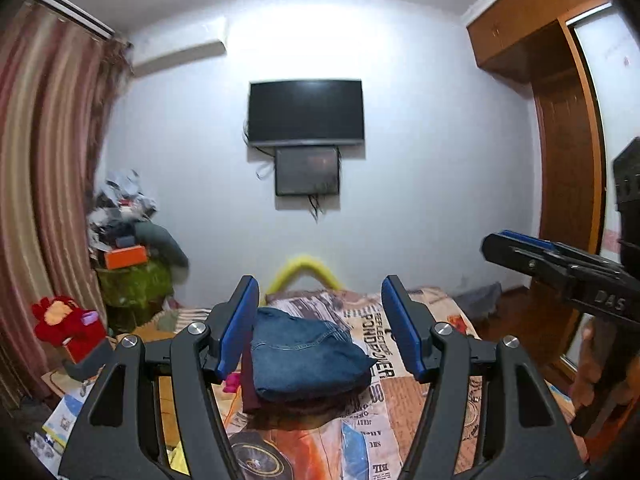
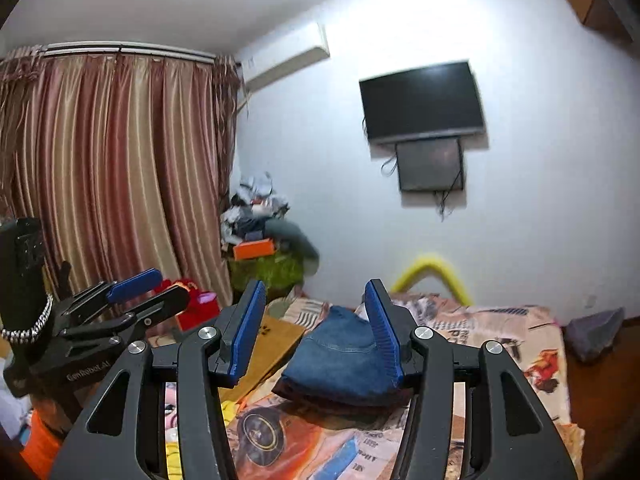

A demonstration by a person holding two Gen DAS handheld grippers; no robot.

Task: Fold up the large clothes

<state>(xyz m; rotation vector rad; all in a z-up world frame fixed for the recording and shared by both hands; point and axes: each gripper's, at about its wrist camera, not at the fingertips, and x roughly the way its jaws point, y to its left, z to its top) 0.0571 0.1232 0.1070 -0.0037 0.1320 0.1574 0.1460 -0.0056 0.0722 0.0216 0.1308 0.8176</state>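
Folded blue jeans [image 1: 308, 356] lie on top of a dark red folded garment [image 1: 250, 390] on the bed [image 1: 400, 408] with its printed cover. My left gripper [image 1: 320, 326] is open and empty, held above and short of the stack. My right gripper [image 2: 316, 330] is open and empty, also held above the bed, with the jeans [image 2: 340, 364] showing between its fingers. In the left wrist view the right gripper [image 1: 520, 250] appears at the right edge. In the right wrist view the left gripper [image 2: 148, 292] appears at the left.
A wall TV [image 1: 306, 112] hangs ahead. A pile of clutter [image 1: 128, 232] stands in the corner by the curtain [image 1: 48, 184]. A red plush toy [image 1: 64, 324] sits left of the bed. A wooden wardrobe [image 1: 568, 152] stands at the right.
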